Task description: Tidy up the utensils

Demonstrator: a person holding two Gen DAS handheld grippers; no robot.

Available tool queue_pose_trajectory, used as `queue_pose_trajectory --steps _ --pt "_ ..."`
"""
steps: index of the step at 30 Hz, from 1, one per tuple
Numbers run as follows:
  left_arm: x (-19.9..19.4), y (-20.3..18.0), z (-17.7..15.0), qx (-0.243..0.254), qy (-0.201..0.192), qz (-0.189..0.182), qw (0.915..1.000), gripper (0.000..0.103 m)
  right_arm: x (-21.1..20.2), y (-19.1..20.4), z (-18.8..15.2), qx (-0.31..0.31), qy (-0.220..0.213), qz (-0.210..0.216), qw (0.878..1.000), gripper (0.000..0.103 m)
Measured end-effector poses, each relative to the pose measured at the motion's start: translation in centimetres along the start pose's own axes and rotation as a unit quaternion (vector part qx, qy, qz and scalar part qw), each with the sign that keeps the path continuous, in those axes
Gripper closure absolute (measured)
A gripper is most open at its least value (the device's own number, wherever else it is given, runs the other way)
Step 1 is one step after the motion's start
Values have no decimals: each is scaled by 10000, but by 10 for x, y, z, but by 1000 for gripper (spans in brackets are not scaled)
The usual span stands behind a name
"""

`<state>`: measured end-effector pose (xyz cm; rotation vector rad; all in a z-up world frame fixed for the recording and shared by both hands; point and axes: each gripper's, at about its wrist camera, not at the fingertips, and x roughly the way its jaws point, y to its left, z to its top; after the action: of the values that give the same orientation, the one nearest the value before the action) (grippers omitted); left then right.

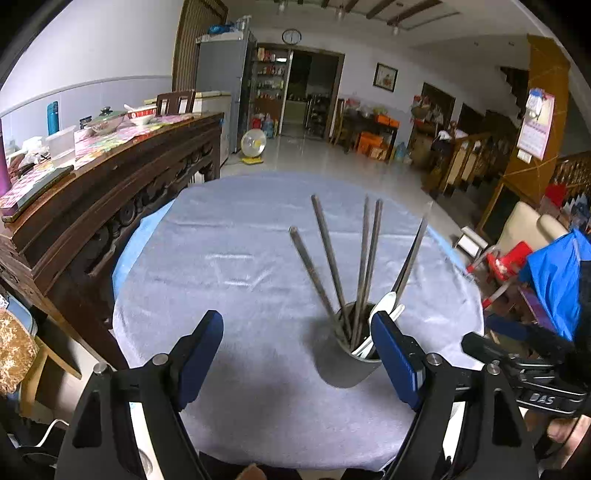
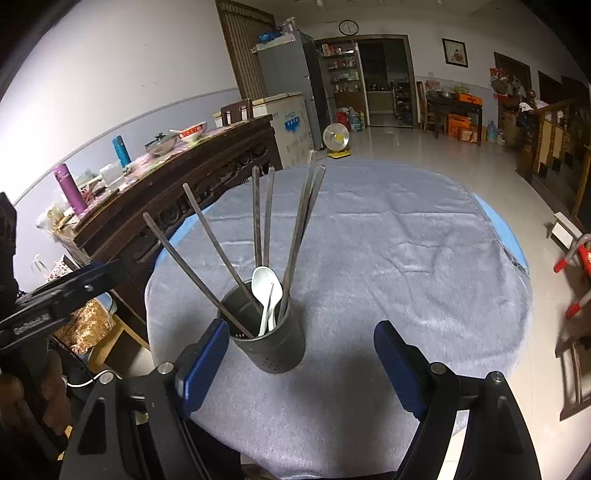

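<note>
Right wrist view looks over a round tabletop (image 2: 369,236) covered with a grey-blue fleecy cloth (image 2: 406,277). A dark metal cup (image 2: 273,347) stands upright on the cloth near the front, just beyond the left finger of the right gripper (image 2: 301,365), whose jaws stand wide apart with nothing between them. Chopsticks (image 2: 258,221) fan out of the cup beside a white spoon (image 2: 266,291).

In the left wrist view the left gripper (image 1: 297,360) also has its jaws apart and empty, the cup partly behind its right finger.

Left of the tabletop stands a carved dark sideboard (image 2: 192,192) crowded with flasks and dishes. Far behind are a fridge (image 2: 291,70), a wall clock (image 2: 348,27), a floor fan (image 2: 337,139) and pale glossy floor tiles (image 2: 424,147).
</note>
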<state>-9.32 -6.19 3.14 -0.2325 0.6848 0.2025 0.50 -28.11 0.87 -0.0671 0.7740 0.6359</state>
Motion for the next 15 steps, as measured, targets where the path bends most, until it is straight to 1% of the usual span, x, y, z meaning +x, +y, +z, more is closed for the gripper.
queue_pose_trajectory --steps 4,5,8,11,15 --pt "8 0 -2 33 75 100 9999 20 -3 6 0 -70 -57 -28 10000 19" --pt "9 0 -2 39 79 121 9999 19 -3 9 1 -97 -71 -50 9999 19" --pt "8 -1 -2 49 54 169 9998 12 -3 15 0 -149 -90 -93 9998 19" --pt "10 -4 -3 129 33 273 9995 11 -1 19 -1 -174 -56 -128 9998 18" --pt "14 -4 -3 97 63 259 9996 9 1 22 -1 -211 -16 -136 9997 18"
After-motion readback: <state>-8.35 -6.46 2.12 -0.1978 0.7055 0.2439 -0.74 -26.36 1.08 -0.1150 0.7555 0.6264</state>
